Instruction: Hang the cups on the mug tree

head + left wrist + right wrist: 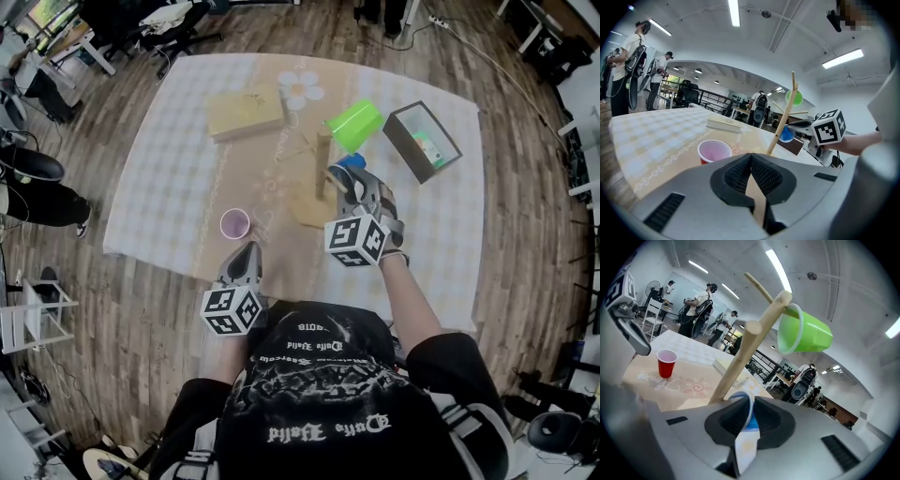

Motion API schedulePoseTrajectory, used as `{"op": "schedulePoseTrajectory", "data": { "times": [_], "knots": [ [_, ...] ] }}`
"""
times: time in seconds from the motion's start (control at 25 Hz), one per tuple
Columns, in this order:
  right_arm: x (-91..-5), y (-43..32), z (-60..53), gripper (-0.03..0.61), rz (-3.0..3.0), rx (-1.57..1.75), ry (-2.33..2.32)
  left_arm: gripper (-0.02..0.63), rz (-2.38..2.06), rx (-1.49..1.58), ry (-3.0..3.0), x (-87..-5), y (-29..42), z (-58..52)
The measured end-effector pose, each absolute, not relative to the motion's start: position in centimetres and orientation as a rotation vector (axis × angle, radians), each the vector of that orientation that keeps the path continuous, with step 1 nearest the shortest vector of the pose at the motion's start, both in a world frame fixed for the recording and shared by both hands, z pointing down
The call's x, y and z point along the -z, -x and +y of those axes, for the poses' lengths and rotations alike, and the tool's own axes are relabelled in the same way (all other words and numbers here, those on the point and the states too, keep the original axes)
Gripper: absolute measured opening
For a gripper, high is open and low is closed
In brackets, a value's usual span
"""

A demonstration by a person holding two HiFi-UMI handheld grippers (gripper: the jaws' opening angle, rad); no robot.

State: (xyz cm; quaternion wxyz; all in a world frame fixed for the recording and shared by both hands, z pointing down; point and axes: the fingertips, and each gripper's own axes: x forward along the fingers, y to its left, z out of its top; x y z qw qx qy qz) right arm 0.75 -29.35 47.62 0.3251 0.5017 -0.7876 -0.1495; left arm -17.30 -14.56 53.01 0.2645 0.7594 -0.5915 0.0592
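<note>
The wooden mug tree (322, 155) stands mid-table, its post (745, 357) rising close in front of the right gripper view. A green cup (354, 125) hangs on an upper peg (806, 336). My right gripper (342, 178) is beside the post, jaws closed on the rim of a blue cup (746, 416), also visible as the blue cup (351, 161) from above. A red cup (234, 224) stands upright on the cloth, just ahead of my left gripper (244, 253). That gripper (751, 157) is shut with nothing in it.
A flat tan box (245, 112) lies at the back left and an open grey box (422, 141) at the right. A flower-shaped mat (302, 87) sits near the far edge. Chairs and people stand around the table.
</note>
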Motion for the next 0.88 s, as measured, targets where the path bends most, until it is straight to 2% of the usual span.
{"op": "schedulePoseTrajectory", "data": {
  "times": [0.52,0.88],
  "knots": [
    [-49.3,0.7,-27.3,0.067,-2.08,0.381,-1.274,0.02,-1.572,-0.123,-2.044,-53.1,17.0,-14.4],
    [-50.9,0.7,-25.8,0.103,-2.143,0.18,-1.273,0.02,-1.634,-0.101,-2.002,-53.0,18.3,-14.5]
  ]
}}
